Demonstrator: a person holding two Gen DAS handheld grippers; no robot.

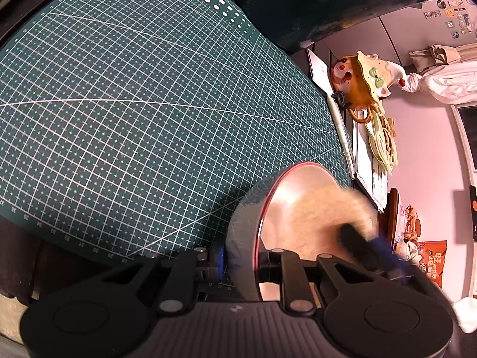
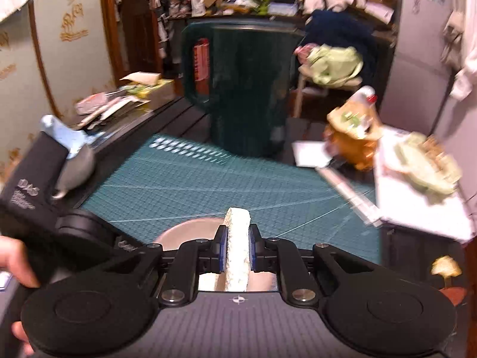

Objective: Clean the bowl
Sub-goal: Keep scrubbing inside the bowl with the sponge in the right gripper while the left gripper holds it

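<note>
The left gripper (image 1: 240, 264) pinches the rim of the thin, likely light and slippery metal bowl (image 1: 298, 197); the right gripper (image 2: 237, 247) squeezes a soft sponge (image 2: 237, 238).

Two hand-held grippers: the left hand-held gripper (image 1: 240, 264), clamped on the wall of one metal bowl (image 1: 298, 205), and the right hand-held gripper (image 2: 237, 247), closed on one white sponge (image 2: 237, 247). One green cutting mat (image 1: 134, 113) covers the worktop. One large dark green jug (image 2: 241, 89) stands at the mat's far edge. One orange bear-faced toy (image 1: 351, 83) lies beside the mat. One orange snack bag (image 1: 432, 261) shows at the right edge of the left wrist view. One bare hand (image 2: 13, 258) shows at the left edge of the right wrist view.
</note>
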